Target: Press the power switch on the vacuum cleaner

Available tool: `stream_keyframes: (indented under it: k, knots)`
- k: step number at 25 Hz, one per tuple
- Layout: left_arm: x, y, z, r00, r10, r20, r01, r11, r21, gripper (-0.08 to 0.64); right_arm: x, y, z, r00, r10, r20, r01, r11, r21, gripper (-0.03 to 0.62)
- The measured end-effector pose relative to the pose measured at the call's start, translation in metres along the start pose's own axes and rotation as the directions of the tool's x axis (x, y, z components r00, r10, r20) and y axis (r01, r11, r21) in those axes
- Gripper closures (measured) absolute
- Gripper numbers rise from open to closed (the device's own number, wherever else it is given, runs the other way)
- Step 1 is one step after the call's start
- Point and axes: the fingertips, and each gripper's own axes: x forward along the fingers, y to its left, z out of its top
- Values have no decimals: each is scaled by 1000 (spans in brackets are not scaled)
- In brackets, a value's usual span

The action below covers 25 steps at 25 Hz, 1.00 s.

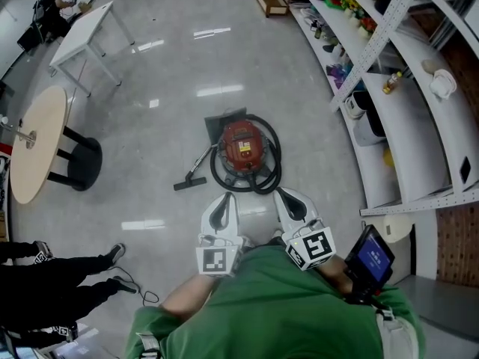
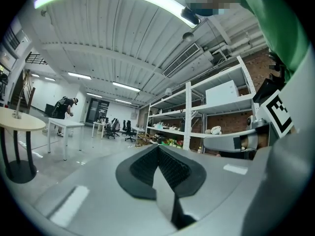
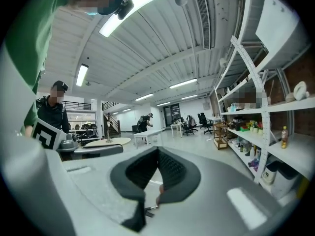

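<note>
The red vacuum cleaner (image 1: 243, 146) stands on the grey floor straight ahead, with its black hose (image 1: 271, 172) looped around it and the floor nozzle (image 1: 190, 181) lying to its left. Both grippers are held side by side close to my body, short of the vacuum and touching nothing. My left gripper (image 1: 227, 196) points at the hose's near edge with its jaws together. My right gripper (image 1: 282, 193) does the same a little to the right. The left gripper view (image 2: 158, 149) and the right gripper view (image 3: 157, 151) look level across the room and show no vacuum.
Metal shelving (image 1: 404, 126) full of goods runs along the right. A round wooden table (image 1: 34, 144) and a white table (image 1: 82, 32) stand at the left. A person's black-clad legs (image 1: 60, 264) and a cable (image 1: 138, 290) are at the lower left. A dark mat (image 1: 224, 118) lies behind the vacuum.
</note>
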Motion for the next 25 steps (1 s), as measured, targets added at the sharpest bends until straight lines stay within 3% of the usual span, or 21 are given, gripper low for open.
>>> stream_keyframes:
  k: [10,25]
  knots:
    - [3,-49,9,999,-52,-15,52,998,33,552,-47,-22,7,999,-28,23,27,999,38,591]
    - [2,-72,0,996,-76,-45,78,996,42,552,-68,-31,3,999,-33,22,31,997,64,591]
